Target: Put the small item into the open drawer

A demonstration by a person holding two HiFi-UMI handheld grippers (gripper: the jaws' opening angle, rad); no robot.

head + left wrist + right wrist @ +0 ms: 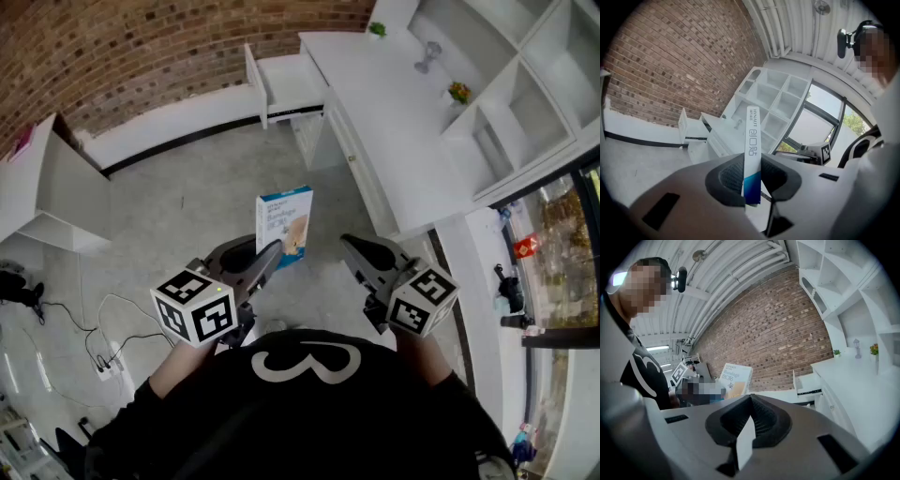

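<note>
Your left gripper (pixel 271 256) clamps bandage box (pixel 284 225), long axis upright; open drawer (pixel 292 86) straight ahead, well apart. Right gripper (pixel 352 246) closed, empty.

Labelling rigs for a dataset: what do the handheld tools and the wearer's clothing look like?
Left tool and right tool share grey shells with black ribbed pads. Each carries a white cube of black square markers. The person wears a black top with white print.
</note>
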